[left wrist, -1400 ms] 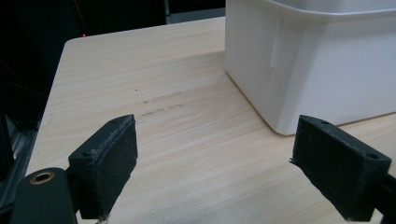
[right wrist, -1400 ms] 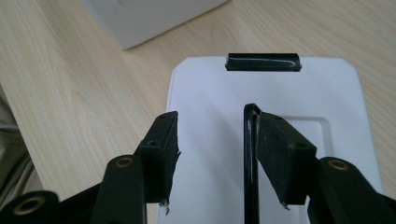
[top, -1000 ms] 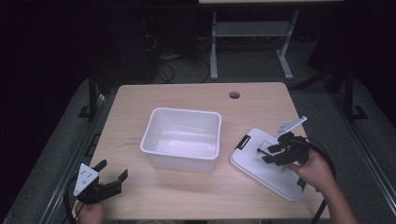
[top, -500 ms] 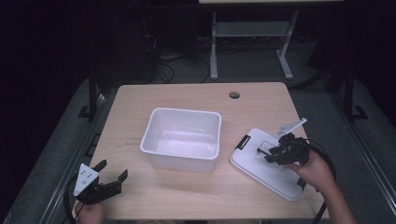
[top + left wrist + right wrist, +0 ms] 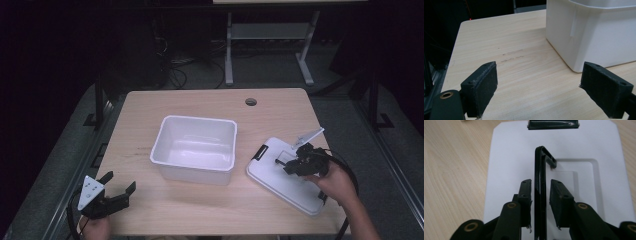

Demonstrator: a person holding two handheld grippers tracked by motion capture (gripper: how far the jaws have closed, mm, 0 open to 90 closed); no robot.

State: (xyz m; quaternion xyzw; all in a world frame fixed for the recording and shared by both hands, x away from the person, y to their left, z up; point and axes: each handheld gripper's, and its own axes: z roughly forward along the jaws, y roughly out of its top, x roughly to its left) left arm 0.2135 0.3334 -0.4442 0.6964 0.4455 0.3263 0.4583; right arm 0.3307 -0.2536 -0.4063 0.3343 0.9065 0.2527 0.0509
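My right gripper [image 5: 540,202], jaws just closing, narrowly brackets the lid's [image 5: 509,152] upright black handle [image 5: 540,182]; my left gripper [image 5: 539,92] stands wide, tub [image 5: 594,32] ahead.

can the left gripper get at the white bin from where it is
Probably yes: the left gripper sits open near the table's front corner, and bare tabletop lies between its jaws and the white bin, with nothing in the way.

The lid [image 5: 286,179] is white and flat, lying on the table just right of the tub [image 5: 196,148], askew. Its black handle [image 5: 541,192] stands upright at the middle; a black clasp [image 5: 553,124] sits at one edge.
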